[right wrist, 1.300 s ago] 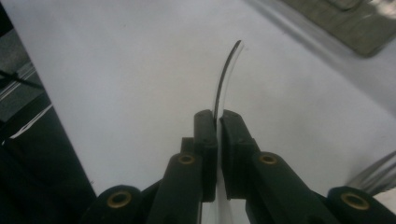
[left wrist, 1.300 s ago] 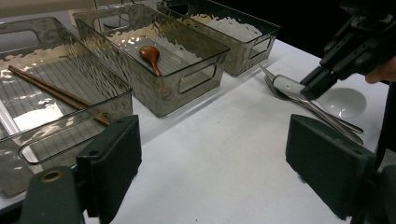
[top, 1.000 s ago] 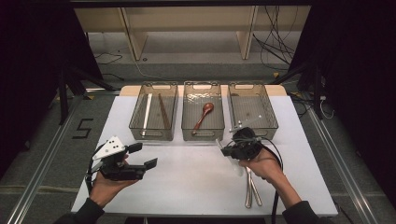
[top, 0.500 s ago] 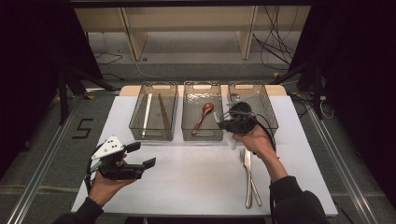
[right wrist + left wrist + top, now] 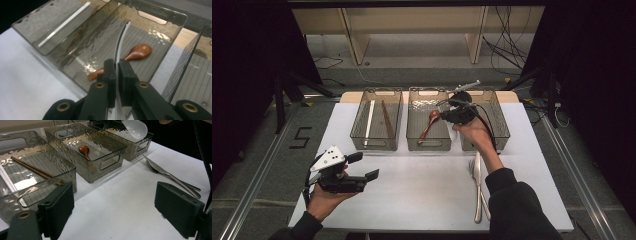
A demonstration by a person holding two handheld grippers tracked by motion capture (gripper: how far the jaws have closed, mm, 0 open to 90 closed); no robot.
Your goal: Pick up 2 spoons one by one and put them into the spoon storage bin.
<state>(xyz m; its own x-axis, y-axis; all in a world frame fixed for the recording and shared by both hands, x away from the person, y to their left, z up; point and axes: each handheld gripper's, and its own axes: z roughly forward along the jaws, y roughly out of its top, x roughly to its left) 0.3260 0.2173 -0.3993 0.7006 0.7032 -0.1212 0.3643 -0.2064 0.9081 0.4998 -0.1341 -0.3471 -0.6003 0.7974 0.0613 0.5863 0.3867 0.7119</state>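
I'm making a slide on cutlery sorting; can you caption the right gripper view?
Right claw shut on a white spoon above the middle bin holding a wooden spoon.

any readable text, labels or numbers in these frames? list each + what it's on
"5" – black mark on the floor, left of the table, in the high view.
No other text: the three bins, the spoons, the cutlery and both grippers, left and right, carry no legible label or brand.

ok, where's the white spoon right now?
High view: right of centre, the white spoon is pinched in the right gripper, above the middle bin that holds the wooden spoon.
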